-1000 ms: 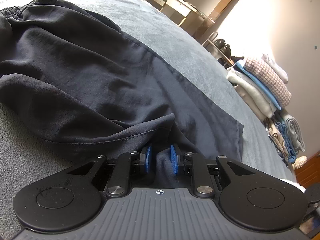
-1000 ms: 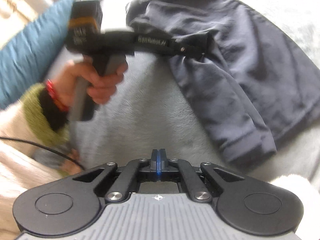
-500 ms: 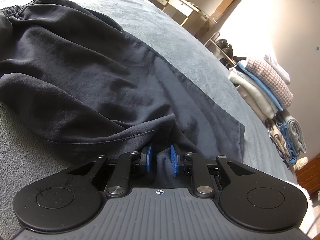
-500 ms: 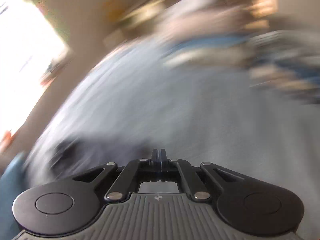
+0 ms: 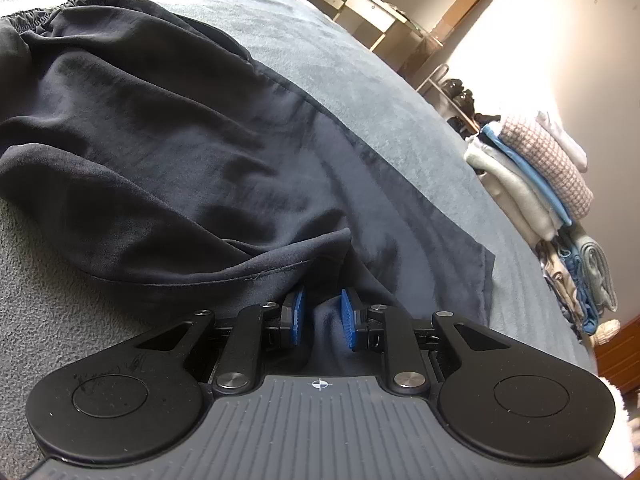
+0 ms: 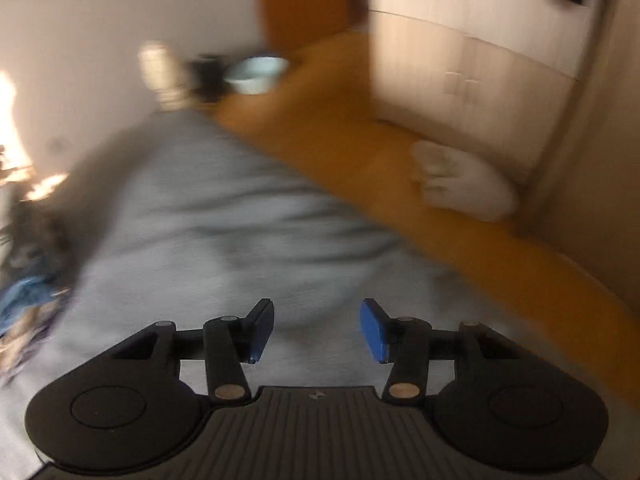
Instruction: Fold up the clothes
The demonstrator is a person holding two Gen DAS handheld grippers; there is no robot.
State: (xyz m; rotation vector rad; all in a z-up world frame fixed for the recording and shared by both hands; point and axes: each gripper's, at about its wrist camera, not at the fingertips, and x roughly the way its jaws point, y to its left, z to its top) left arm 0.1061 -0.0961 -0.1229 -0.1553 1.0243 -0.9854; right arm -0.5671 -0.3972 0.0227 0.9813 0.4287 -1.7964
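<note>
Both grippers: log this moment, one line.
left gripper: on dark shorts hem | right gripper: open, empty, over grey bed | view blurred

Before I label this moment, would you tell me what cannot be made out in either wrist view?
- Left wrist view: whether the left gripper really pinches the dark garment; cloth bunches between its pads and a fold covers their tips.
- Left wrist view: the garment's far left side, cut off by the frame edge.
- Right wrist view: motion blur smears everything beyond the open right gripper; the pale lump cannot be identified.
- The garment is absent from the right wrist view.
</note>
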